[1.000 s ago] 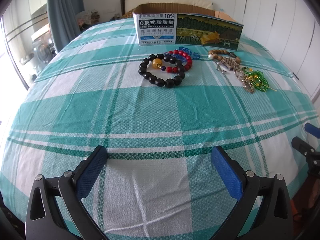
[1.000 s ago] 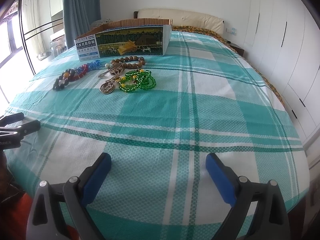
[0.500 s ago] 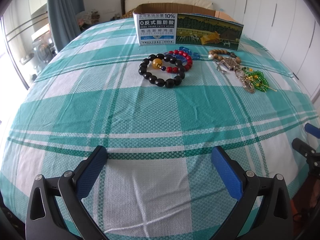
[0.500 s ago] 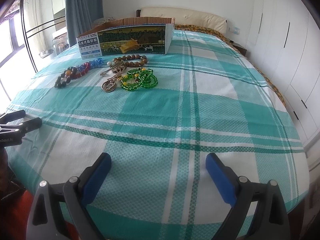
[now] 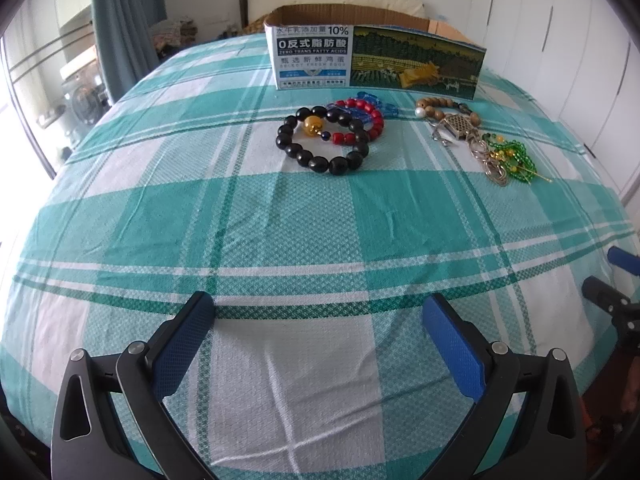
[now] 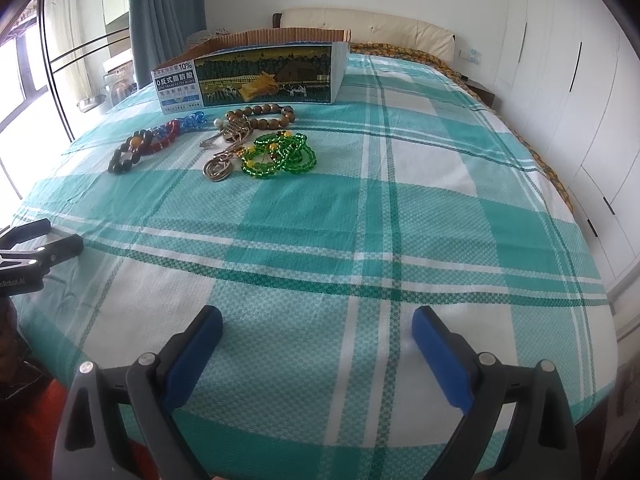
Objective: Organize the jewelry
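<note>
Since a second ago the right wrist view has edged nearer the open cardboard box (image 6: 256, 76), which now sits larger and a little further right; the left wrist view is unchanged. Both grippers hover over the near edge of the teal plaid bedspread (image 5: 280, 216), well short of the box. On the left gripper (image 5: 318, 340) the blue pads stand wide apart with nothing between them, and the right gripper (image 6: 316, 344) is spread just as wide and equally empty.

All the jewelry lies just in front of the box's printed wall. Before its left end sits a black bead bracelet (image 5: 322, 140) with one amber bead, overlapping a red bead bracelet (image 5: 362, 118) that lies between it and the box; blue beads (image 5: 378, 102) show behind those, though whether they touch the red string is hard to tell. Before the box's right half lies a brown wooden bead bracelet (image 6: 262, 114) with a brass pendant and chain (image 6: 230, 144), and green glass beads (image 6: 282, 154) are heaped against the chain, farther from the box.
</note>
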`<act>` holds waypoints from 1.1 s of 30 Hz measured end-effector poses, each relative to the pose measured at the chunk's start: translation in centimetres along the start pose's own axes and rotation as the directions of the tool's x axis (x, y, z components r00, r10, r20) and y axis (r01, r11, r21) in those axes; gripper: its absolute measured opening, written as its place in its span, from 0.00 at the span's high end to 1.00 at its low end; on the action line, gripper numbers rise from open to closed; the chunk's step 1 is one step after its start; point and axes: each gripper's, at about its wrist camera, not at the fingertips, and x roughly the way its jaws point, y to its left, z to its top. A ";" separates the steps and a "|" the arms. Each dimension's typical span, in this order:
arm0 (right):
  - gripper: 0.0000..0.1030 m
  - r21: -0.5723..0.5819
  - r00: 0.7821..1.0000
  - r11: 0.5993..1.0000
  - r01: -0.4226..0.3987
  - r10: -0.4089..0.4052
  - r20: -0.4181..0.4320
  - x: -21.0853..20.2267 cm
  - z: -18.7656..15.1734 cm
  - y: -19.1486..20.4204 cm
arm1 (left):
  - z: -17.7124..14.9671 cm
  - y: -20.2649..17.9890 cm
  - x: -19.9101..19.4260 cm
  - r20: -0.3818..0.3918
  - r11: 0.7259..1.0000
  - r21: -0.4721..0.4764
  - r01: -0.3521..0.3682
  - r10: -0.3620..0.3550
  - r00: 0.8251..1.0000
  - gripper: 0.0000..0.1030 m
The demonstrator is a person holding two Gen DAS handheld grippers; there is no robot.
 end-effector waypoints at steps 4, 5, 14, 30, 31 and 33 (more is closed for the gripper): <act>0.05 0.023 1.000 0.999 -0.027 0.027 -0.007 -0.4 0.1 -0.3 | 0.6 0.8 -0.2 -0.020 0.998 -0.042 0.050 -0.051 0.998 0.00; 0.05 0.037 0.999 0.999 -0.039 0.039 0.000 -0.5 0.1 -0.5 | 0.7 1.2 -0.3 -0.019 0.996 -0.064 0.068 -0.070 0.997 0.00; 0.05 0.098 0.997 0.993 -0.069 0.064 0.053 -1.1 1.7 -1.7 | 4.8 4.4 -0.9 0.034 0.988 -0.139 0.073 -0.069 0.997 0.00; 0.05 0.039 0.991 0.993 -0.109 0.105 0.087 1.0 7.9 -1.4 | 10.6 5.0 6.6 -0.084 0.991 -0.074 -0.108 0.102 0.991 0.01; 0.05 0.025 0.991 0.993 -0.112 0.110 0.079 1.5 8.5 -1.4 | 10.6 5.1 7.0 -0.092 0.991 -0.068 -0.117 0.110 0.990 0.00; 0.05 -0.010 0.992 0.993 -0.114 0.115 0.056 2.8 9.5 -1.3 | 10.6 5.3 7.2 -0.089 0.991 -0.071 -0.110 0.104 0.991 0.00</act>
